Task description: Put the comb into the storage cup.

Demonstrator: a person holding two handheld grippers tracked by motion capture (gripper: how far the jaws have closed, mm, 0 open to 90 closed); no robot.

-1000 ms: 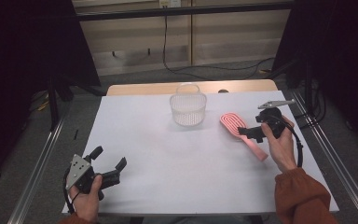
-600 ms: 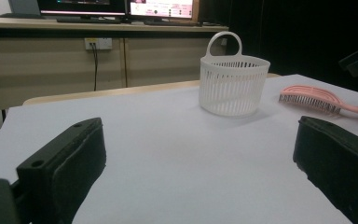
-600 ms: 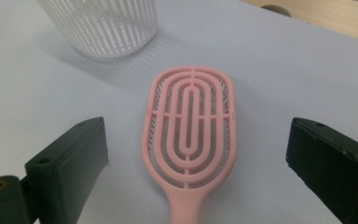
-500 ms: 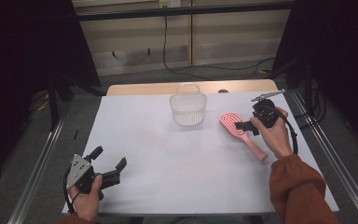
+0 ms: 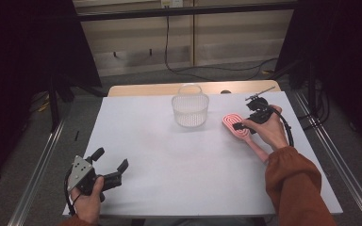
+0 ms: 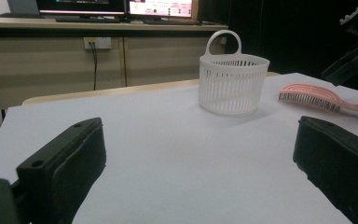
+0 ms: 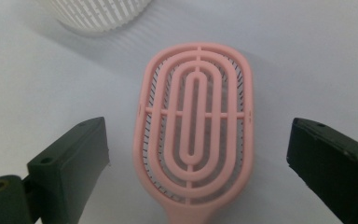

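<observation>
The right gripper [image 7: 198, 154] hangs open over the pink slotted plastic hairbrush [image 7: 196, 126], which lies bristles-down toward the white table's [image 5: 169, 155] right edge, jaws straddling its head, probably to pinch it. The left gripper [image 6: 191, 182], open, rests near the front-left corner; its view shows the white slatted plastic basket's [image 6: 233, 84] handle loop.

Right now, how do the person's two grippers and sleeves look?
Both grippers are black, each with two thick, blocky black fingers that have small screw holes. The left gripper carries a grey three-cornered plate on top, and a black cable trails from it. The right gripper has a thin metal rod on top, and a black cable loops past the wrist. The right arm wears a rust-orange sleeve.
</observation>
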